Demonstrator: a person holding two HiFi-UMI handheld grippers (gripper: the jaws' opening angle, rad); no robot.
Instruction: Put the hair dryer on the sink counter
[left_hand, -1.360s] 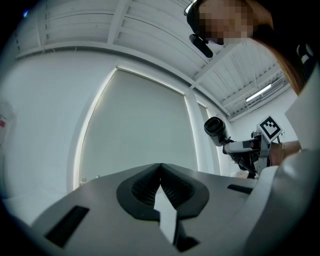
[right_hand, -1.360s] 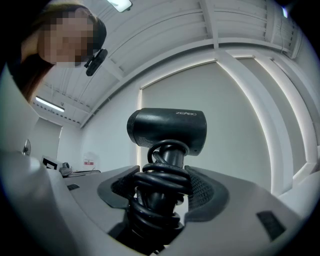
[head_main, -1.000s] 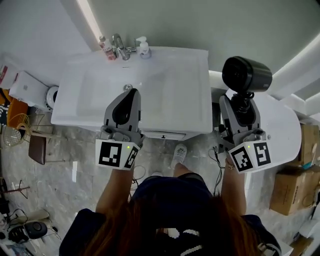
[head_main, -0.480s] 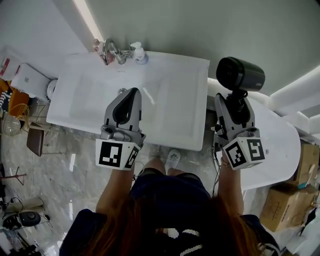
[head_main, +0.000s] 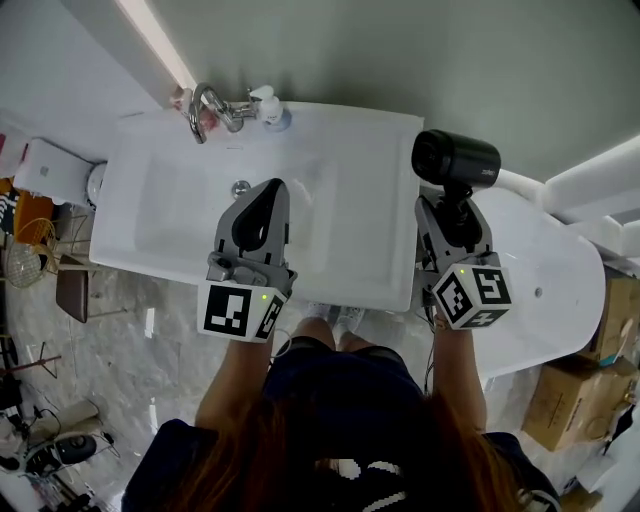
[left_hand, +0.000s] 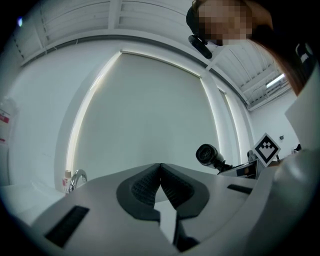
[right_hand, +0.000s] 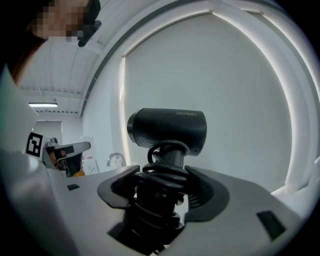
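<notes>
Clamping the hair dryer (head_main: 456, 158) by its handle, your right gripper (head_main: 446, 208) holds it just past the sink counter's (head_main: 370, 140) right edge, beside the white tub (head_main: 545, 270). Coiled cord (right_hand: 159, 187) wraps the handle, hiding where the pads meet it. Your left gripper (head_main: 268, 190) hovers over the basin, jaws pressed together, empty. Your hair hides your forearms' near ends.

Hair dryer (head_main: 456, 160) nearer sink (head_main: 372, 250) (leftward).

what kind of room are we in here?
Most likely a bathroom: a white sink with a chrome faucet, a pump bottle beside it, and what looks like a bathtub to its right.
</notes>
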